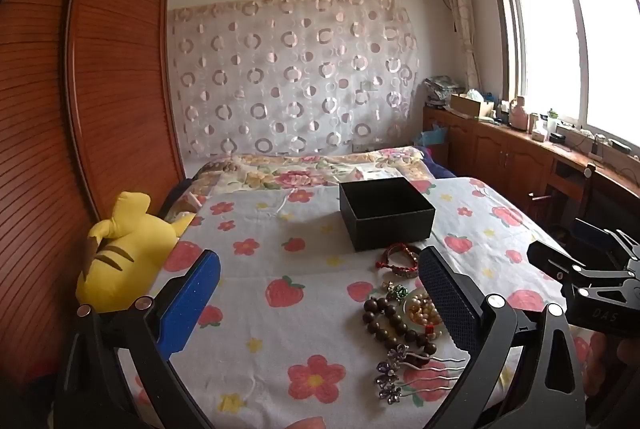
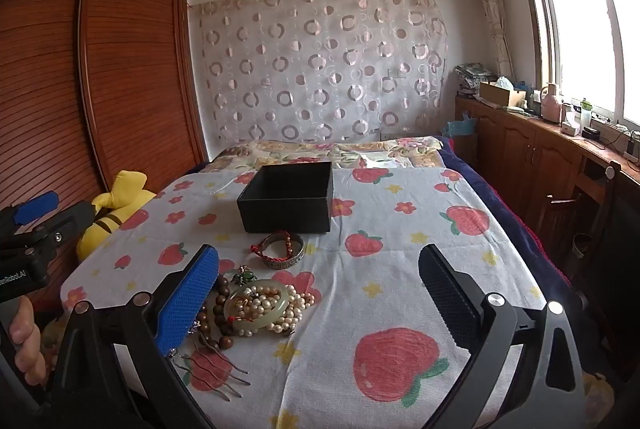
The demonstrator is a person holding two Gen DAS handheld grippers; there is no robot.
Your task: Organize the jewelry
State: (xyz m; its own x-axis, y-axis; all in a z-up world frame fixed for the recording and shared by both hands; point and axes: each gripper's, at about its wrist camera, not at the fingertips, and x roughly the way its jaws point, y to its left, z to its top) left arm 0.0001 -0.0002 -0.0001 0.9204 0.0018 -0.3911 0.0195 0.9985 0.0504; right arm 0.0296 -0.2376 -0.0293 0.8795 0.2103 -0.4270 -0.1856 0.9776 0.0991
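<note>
An open black box (image 1: 386, 213) (image 2: 288, 199) stands on the strawberry-print sheet (image 1: 280, 261) (image 2: 400, 269). In front of it lie a silver bangle with red cord (image 2: 282, 250) (image 1: 400, 257), a green brooch (image 2: 243, 275), a jade bangle on a pearl string (image 2: 256, 305), dark wooden beads (image 1: 384, 321) and purple flower hairpins (image 1: 394, 377). My left gripper (image 1: 320, 301) is open and empty, the pile by its right finger. My right gripper (image 2: 318, 299) is open and empty, the pile by its left finger.
A yellow plush toy (image 1: 120, 249) (image 2: 108, 217) lies at the bed's left edge by the wooden wardrobe (image 1: 100, 109). A floral quilt (image 1: 312, 167) lies behind the box. A wooden cabinet with clutter (image 2: 540, 137) runs under the window at right.
</note>
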